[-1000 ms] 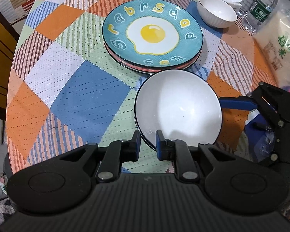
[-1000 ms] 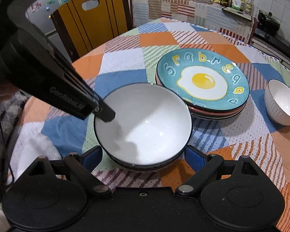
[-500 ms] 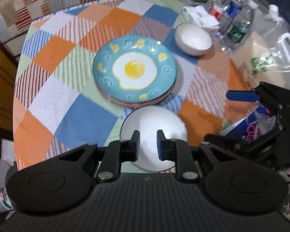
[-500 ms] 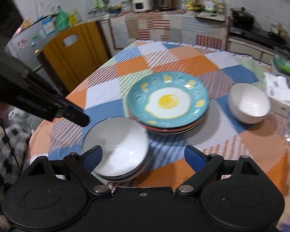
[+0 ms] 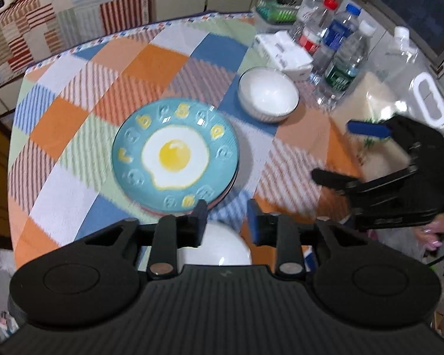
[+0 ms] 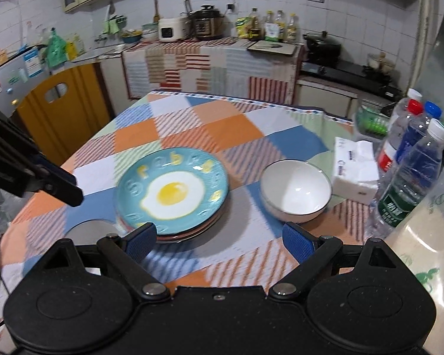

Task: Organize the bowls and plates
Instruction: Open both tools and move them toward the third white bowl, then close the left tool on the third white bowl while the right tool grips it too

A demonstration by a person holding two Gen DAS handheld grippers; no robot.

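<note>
Small white glazed ceramic bowl (image 6: 296,190) sits ahead-right of the empty, spread right claw (image 6: 219,238). Left claw (image 5: 226,217): parted, nothing held. Judged rigid, slick, breakable; rim best pinched.

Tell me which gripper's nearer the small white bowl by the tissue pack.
Right. The right gripper is open, with the small white bowl just beyond its right finger. The left gripper sits farther back, behind the egg plate, above another white bowl.
</note>
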